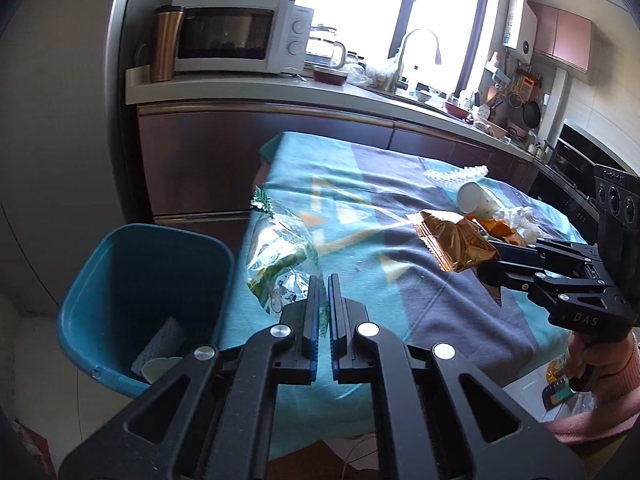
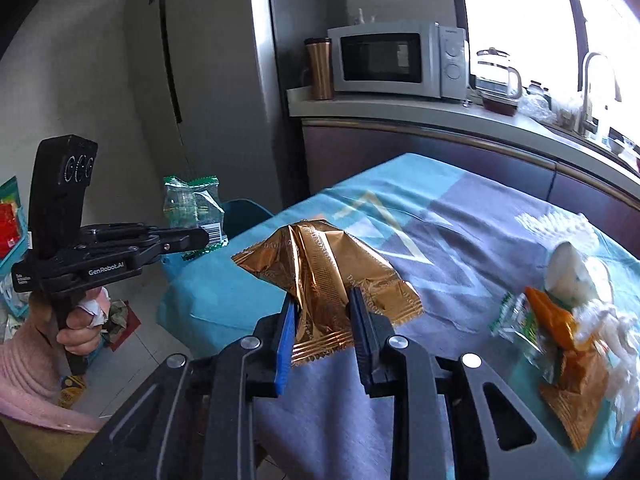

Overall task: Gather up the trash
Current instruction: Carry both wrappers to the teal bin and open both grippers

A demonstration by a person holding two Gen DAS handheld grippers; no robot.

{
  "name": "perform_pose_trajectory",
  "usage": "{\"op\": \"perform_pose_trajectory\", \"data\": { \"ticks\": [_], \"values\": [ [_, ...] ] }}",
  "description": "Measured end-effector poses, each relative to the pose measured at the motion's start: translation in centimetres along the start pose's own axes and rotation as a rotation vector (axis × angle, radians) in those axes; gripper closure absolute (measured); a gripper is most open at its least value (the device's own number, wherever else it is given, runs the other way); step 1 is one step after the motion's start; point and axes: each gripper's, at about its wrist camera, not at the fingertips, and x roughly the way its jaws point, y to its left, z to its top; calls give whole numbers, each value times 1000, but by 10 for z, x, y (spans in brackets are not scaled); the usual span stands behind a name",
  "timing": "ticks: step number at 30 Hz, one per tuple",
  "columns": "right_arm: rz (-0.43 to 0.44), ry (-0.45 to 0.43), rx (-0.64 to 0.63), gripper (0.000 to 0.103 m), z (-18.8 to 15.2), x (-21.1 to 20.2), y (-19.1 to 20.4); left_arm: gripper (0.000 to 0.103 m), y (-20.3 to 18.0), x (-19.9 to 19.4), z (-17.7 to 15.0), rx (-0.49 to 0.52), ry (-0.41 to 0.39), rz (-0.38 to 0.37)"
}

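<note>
Kitchen tablecloth (image 2: 460,248), crinkly gold foil wrapper (image 2: 324,276) — right claw (image 2: 320,308) pinching

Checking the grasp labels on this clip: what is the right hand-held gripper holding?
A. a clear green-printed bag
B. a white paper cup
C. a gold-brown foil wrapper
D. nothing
C: in the right wrist view the gold-brown foil wrapper sits pinched between the fingers of the right hand-held gripper; the paper cup lies untouched on the tablecloth.
</note>
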Motion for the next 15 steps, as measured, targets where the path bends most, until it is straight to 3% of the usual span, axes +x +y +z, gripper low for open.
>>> {"op": "perform_pose_trajectory", "data": {
  "ticks": [8, 15],
  "values": [
    [142, 21, -101, 78, 43, 48, 45, 98, 68, -8, 3, -71, 1, 139],
    [229, 70, -167, 76, 74, 92, 82, 98, 114, 0, -3, -136, 37, 189]
  ]
}}
